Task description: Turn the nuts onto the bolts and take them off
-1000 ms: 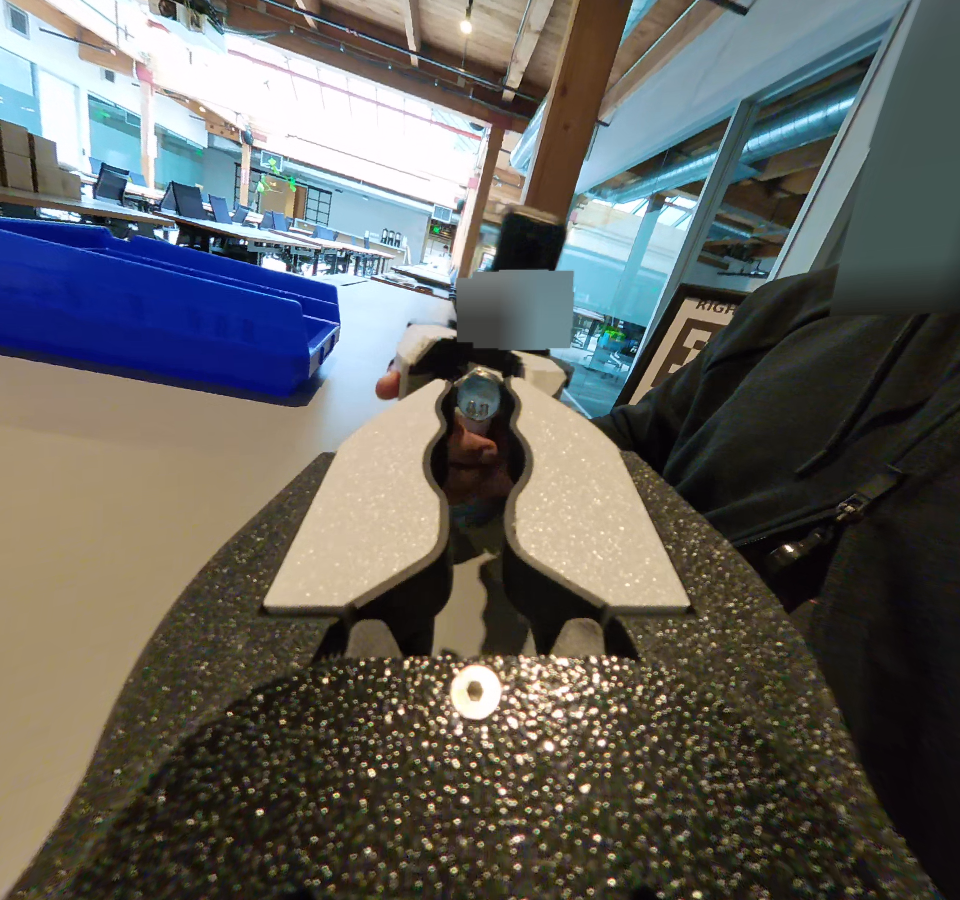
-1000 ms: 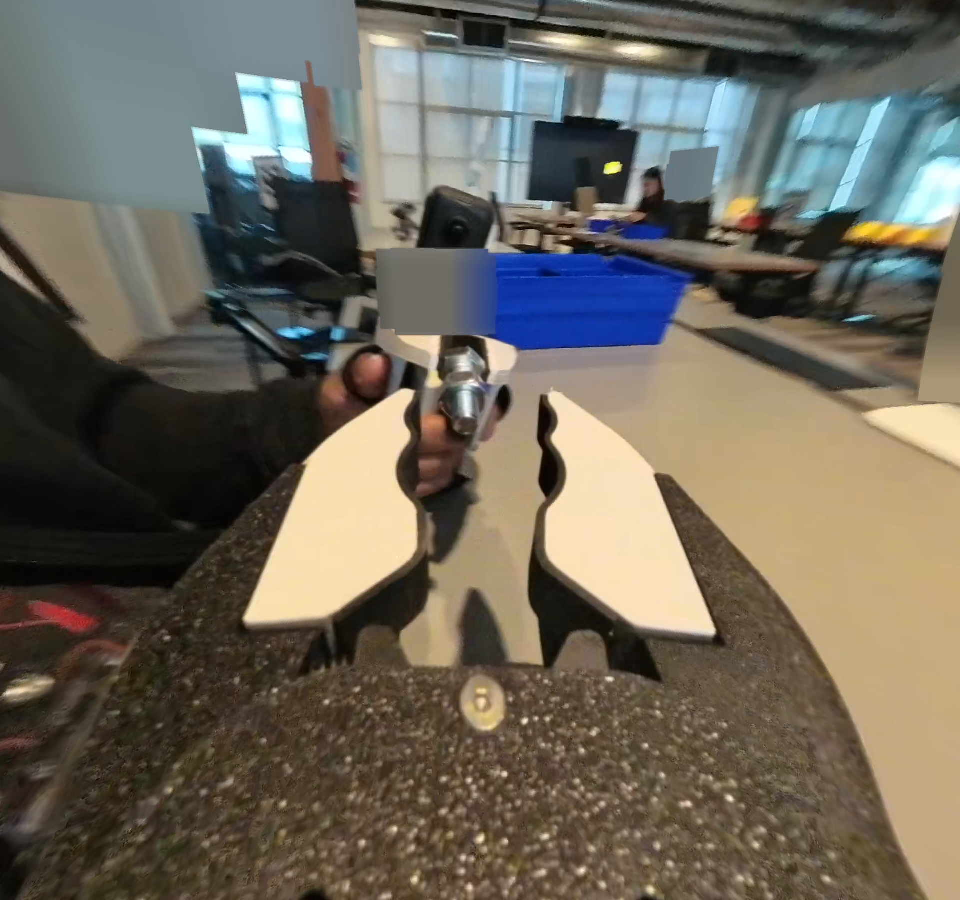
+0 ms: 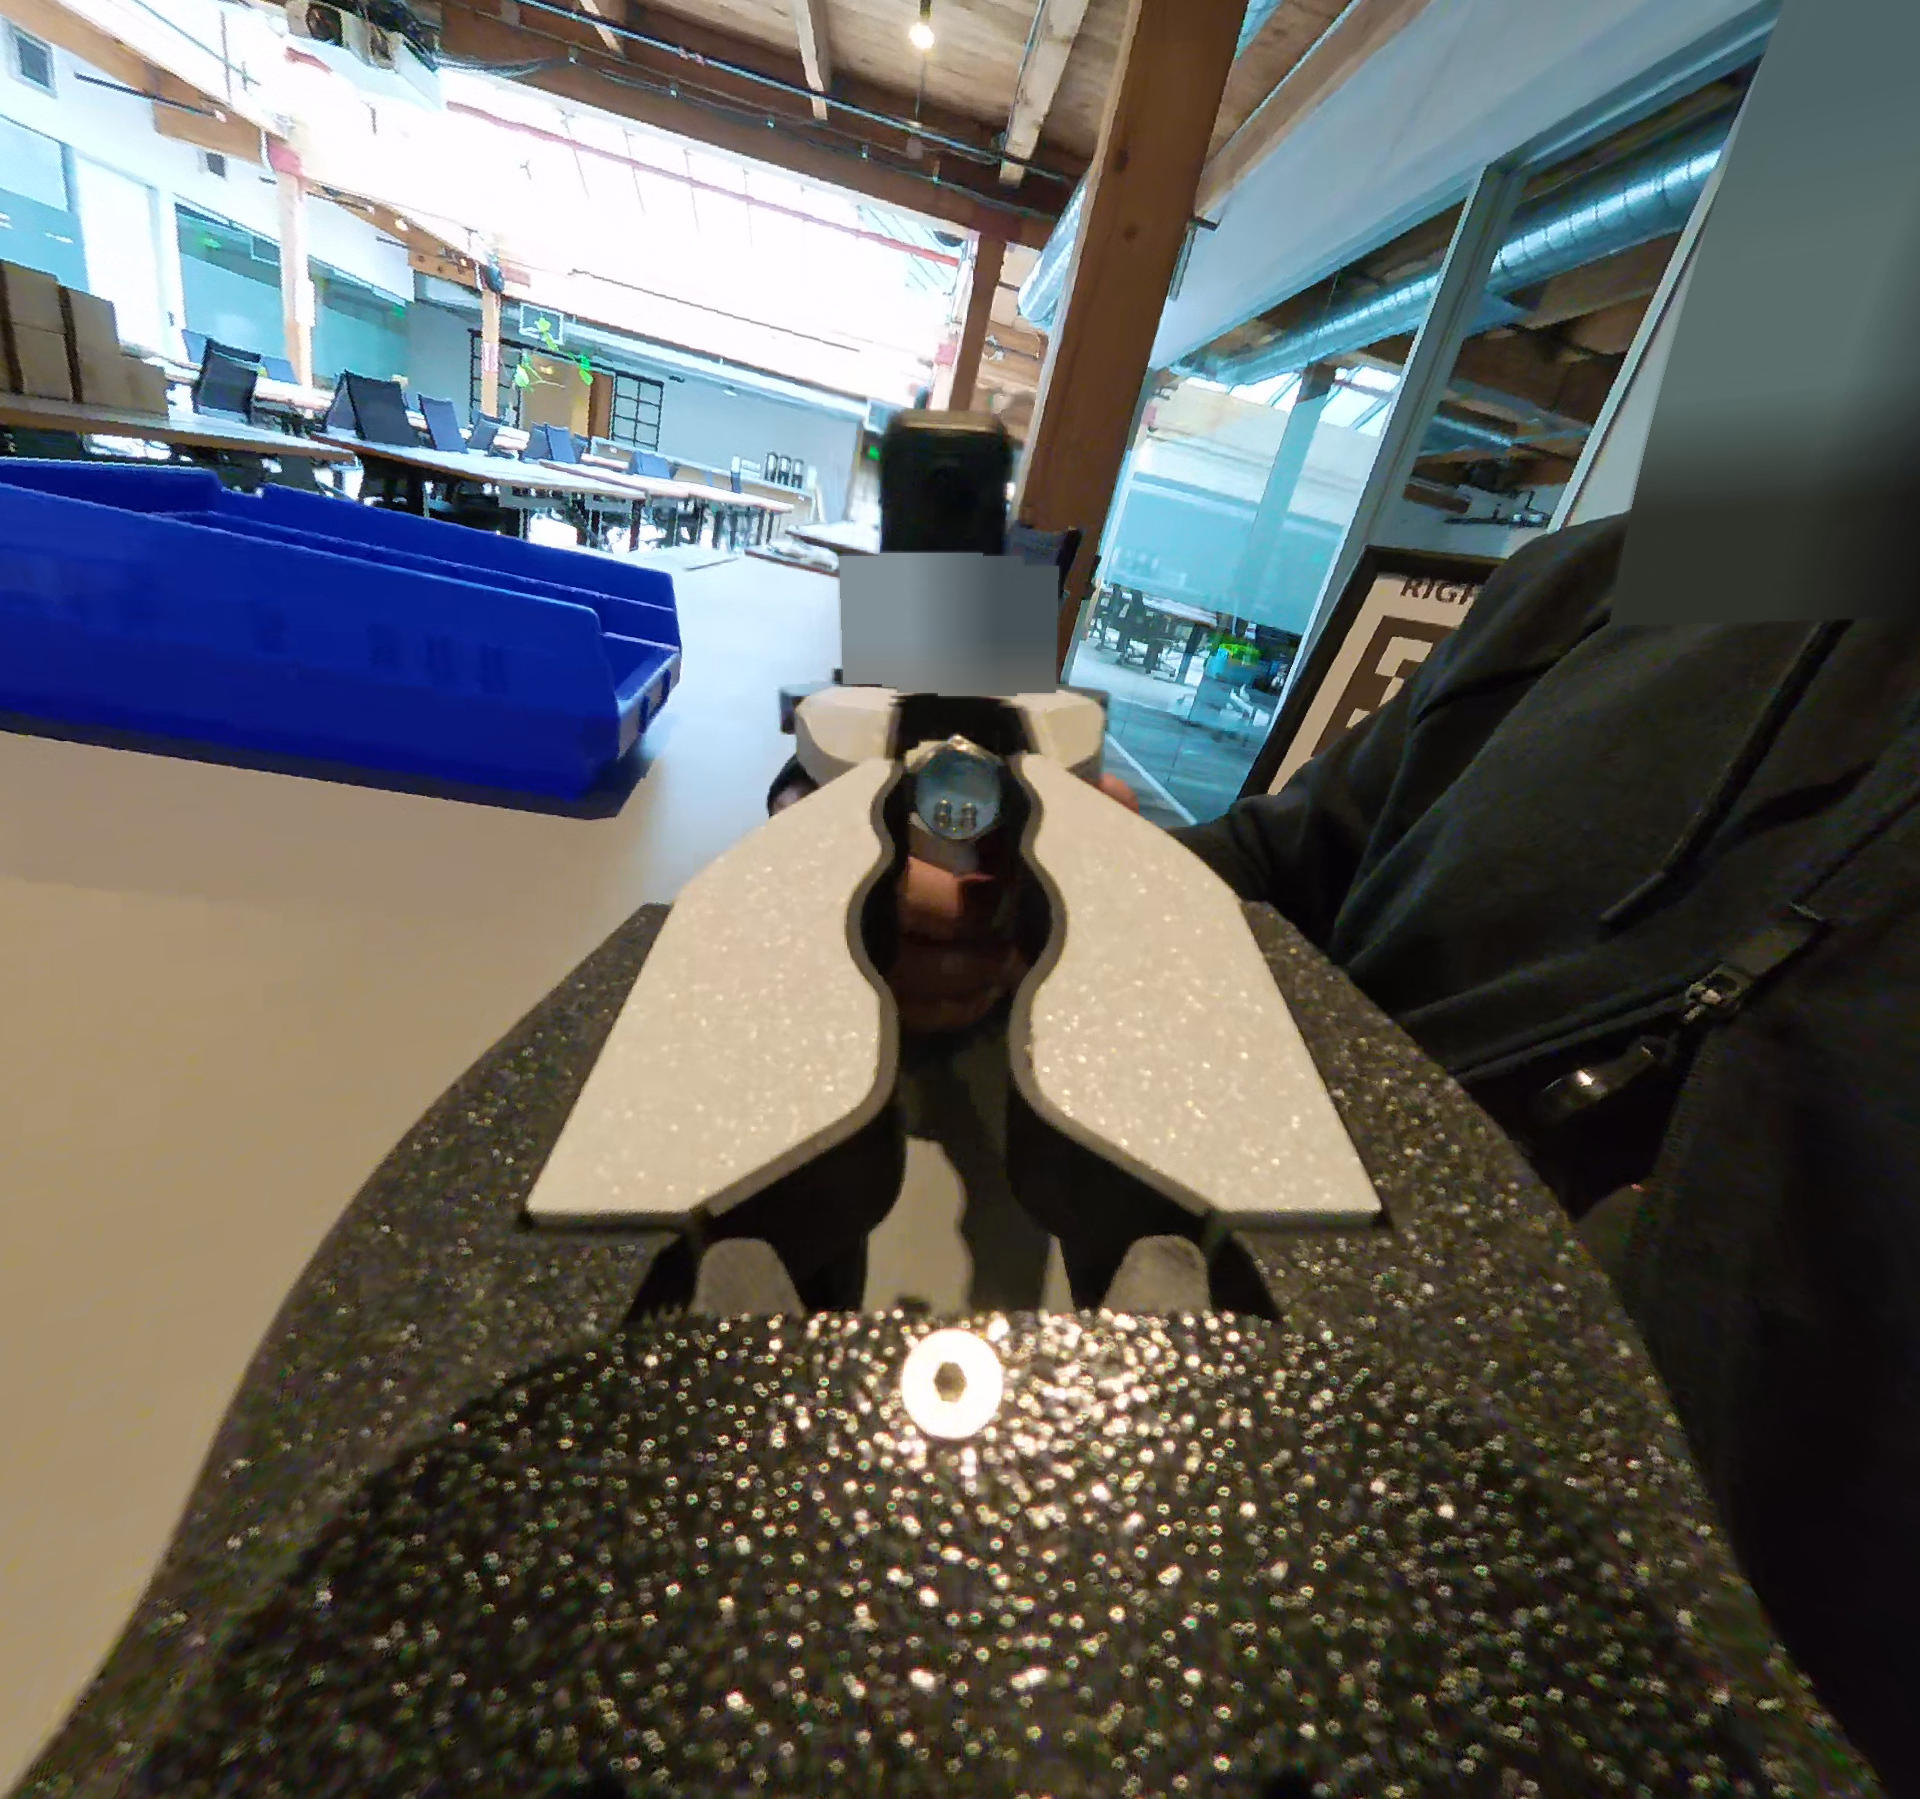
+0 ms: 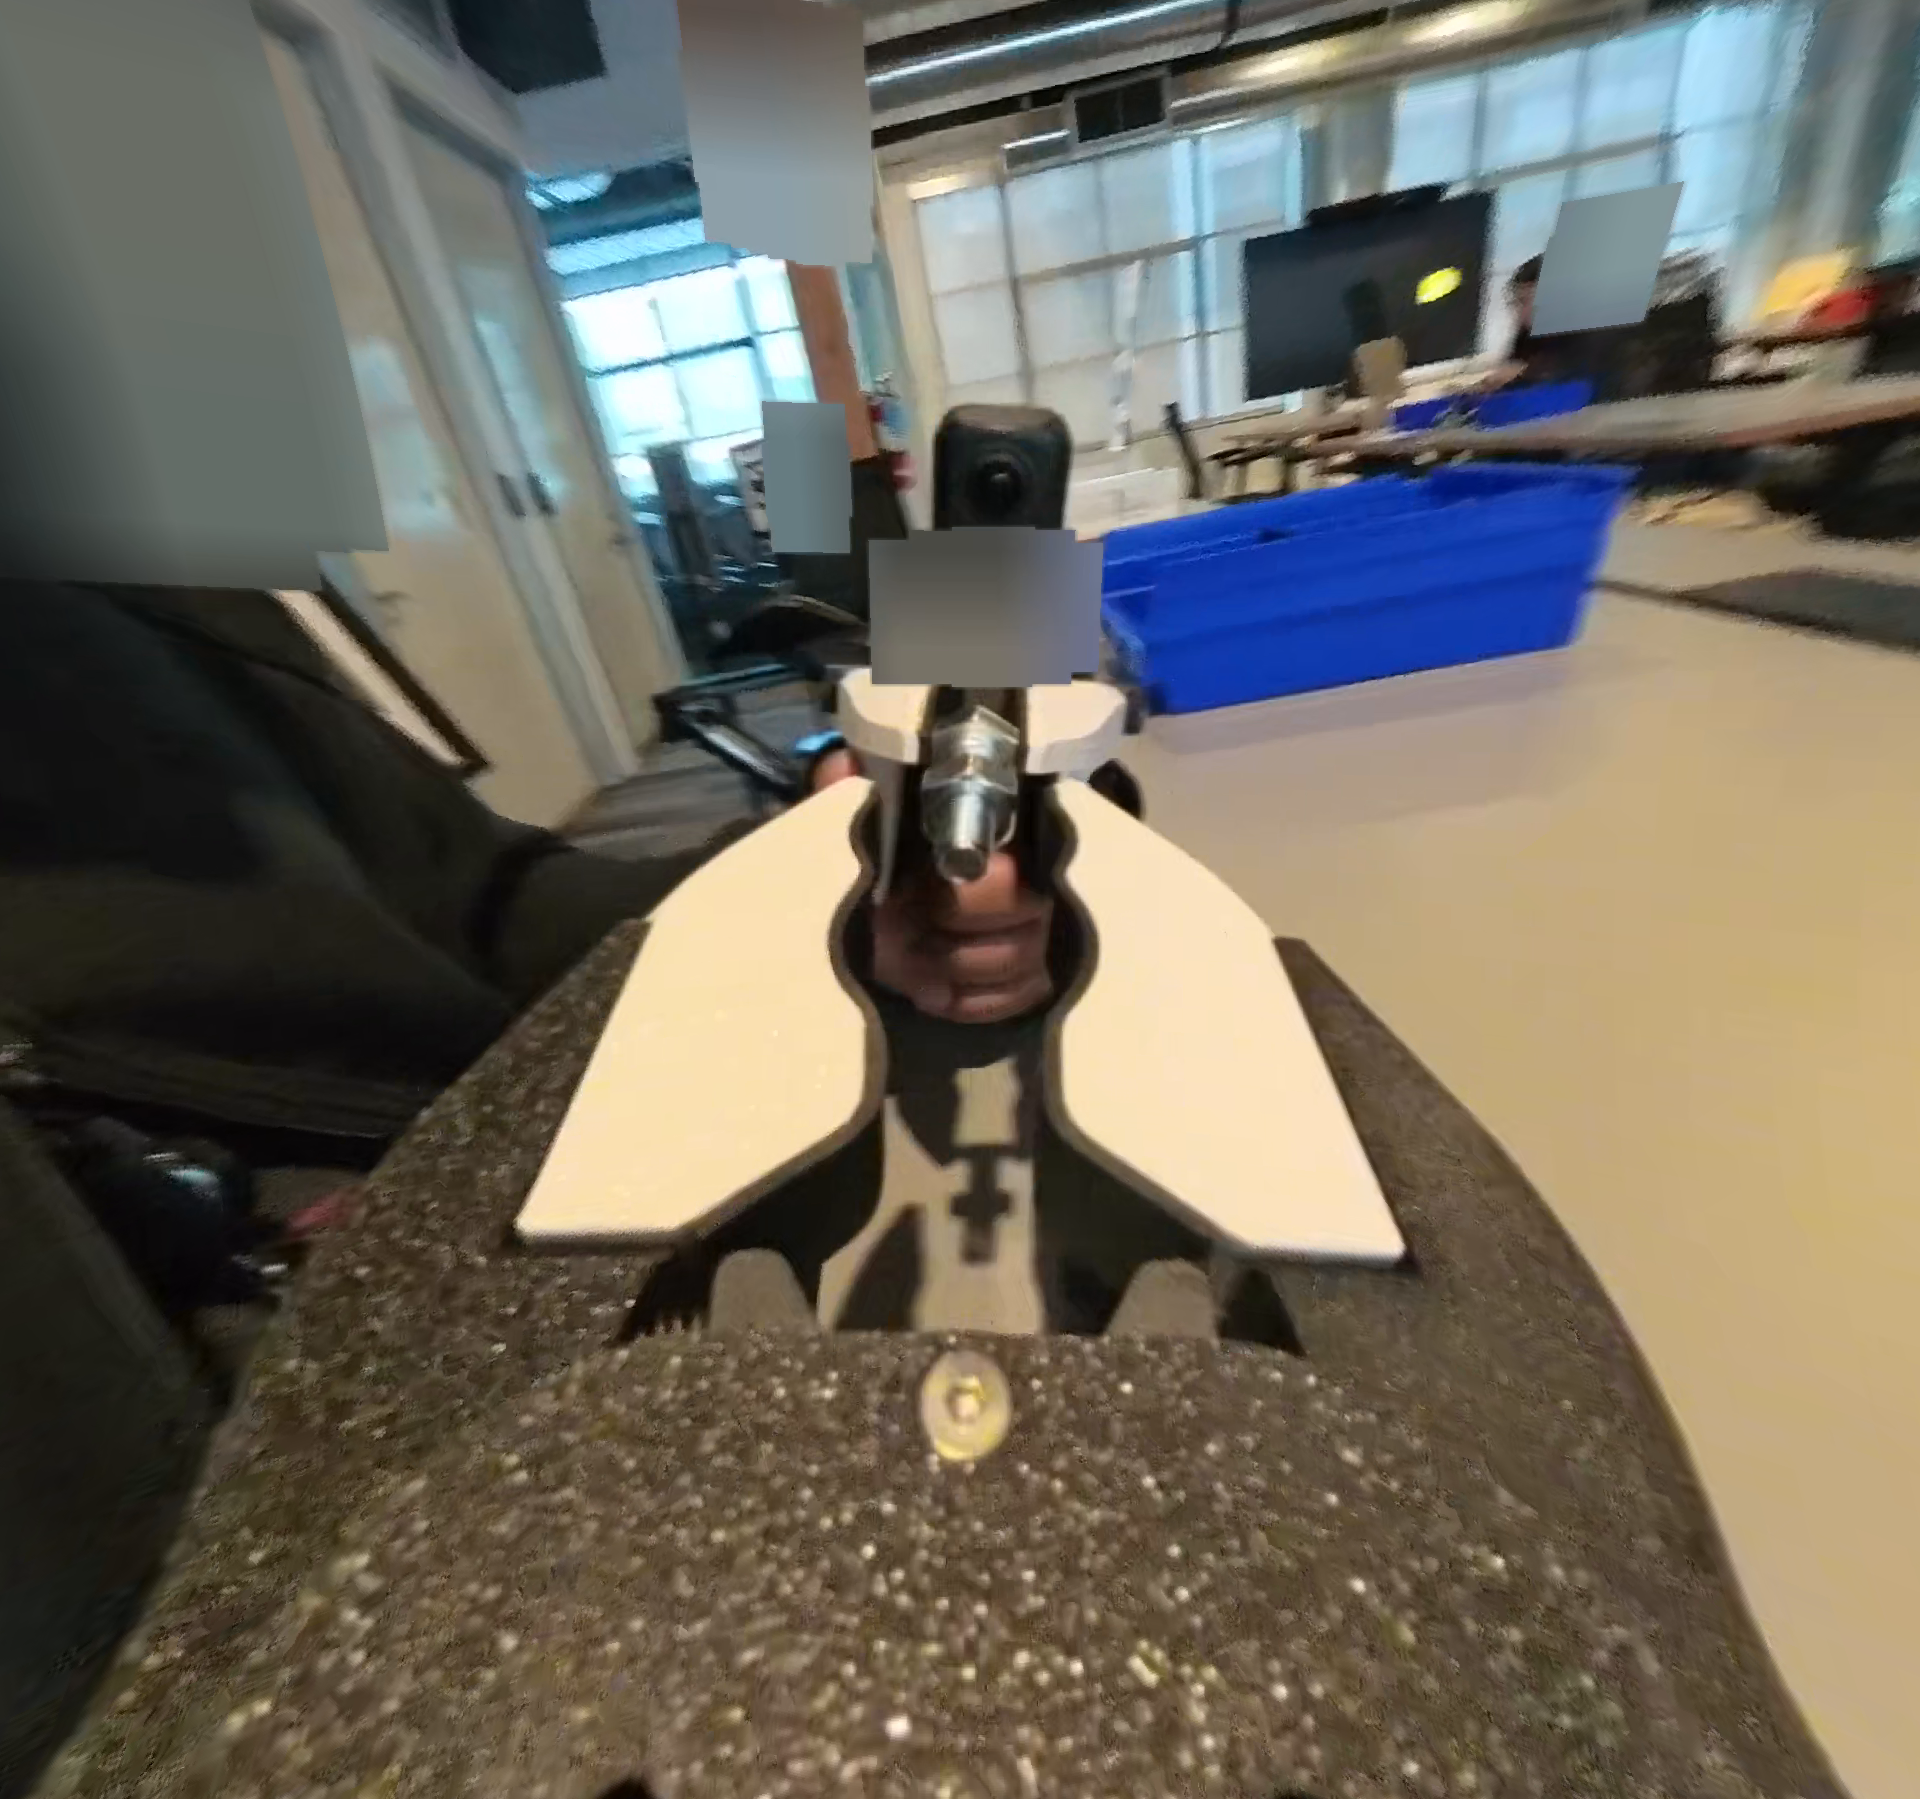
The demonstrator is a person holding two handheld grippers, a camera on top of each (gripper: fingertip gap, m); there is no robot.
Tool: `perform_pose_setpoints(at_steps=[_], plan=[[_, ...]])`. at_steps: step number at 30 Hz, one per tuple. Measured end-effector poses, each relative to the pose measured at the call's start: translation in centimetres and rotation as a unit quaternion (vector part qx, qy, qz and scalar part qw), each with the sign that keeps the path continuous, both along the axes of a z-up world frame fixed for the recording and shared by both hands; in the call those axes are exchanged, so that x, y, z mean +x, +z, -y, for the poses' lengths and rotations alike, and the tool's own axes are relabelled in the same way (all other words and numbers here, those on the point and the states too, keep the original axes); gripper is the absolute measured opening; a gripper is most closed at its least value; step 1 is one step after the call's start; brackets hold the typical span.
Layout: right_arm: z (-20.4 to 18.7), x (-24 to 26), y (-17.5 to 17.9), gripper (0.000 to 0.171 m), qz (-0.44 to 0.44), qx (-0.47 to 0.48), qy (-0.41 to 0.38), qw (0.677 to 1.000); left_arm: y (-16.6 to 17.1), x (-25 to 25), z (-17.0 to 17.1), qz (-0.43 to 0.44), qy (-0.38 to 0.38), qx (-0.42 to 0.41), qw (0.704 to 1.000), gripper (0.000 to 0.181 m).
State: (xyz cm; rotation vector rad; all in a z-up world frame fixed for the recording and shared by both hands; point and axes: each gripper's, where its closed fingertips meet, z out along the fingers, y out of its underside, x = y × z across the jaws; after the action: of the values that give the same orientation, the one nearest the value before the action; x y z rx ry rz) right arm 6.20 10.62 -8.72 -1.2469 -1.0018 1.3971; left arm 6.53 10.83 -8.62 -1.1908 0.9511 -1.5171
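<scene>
Facing its partner head-on, the left gripper [image 3: 954, 804] in the left wrist view is clamped on the bolt [image 3: 954, 809] by its hex head, held in the air above the grey table [image 3: 260, 1022], with the blue bin [image 3: 343, 648] at ten o'clock. In the right wrist view, the right gripper [image 4: 961, 814] has its fingers round the nut [image 4: 966, 793] on the bolt's threads; whether they pinch it I cannot tell. Judged step: turning the nut. Next: twist, release, regrip, keeping the axes aligned
</scene>
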Motion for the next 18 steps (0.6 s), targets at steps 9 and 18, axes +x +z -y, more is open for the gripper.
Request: perform_pose_setpoints(at_steps=[9, 18], plan=[[-0.43, -0.23, -0.38, 0.033, 0.102, 0.289, -0.192, 0.933, 0.31, -0.53, -0.23, 0.026, -0.016, -0.031, 0.999, 0.016], [-0.64, -0.02, -0.1, 0.028, 0.11, 0.33, -0.23, 0.909, 0.04, -0.14, 0.26, 0.014, -0.034, -0.032, 0.999, 0.016]])
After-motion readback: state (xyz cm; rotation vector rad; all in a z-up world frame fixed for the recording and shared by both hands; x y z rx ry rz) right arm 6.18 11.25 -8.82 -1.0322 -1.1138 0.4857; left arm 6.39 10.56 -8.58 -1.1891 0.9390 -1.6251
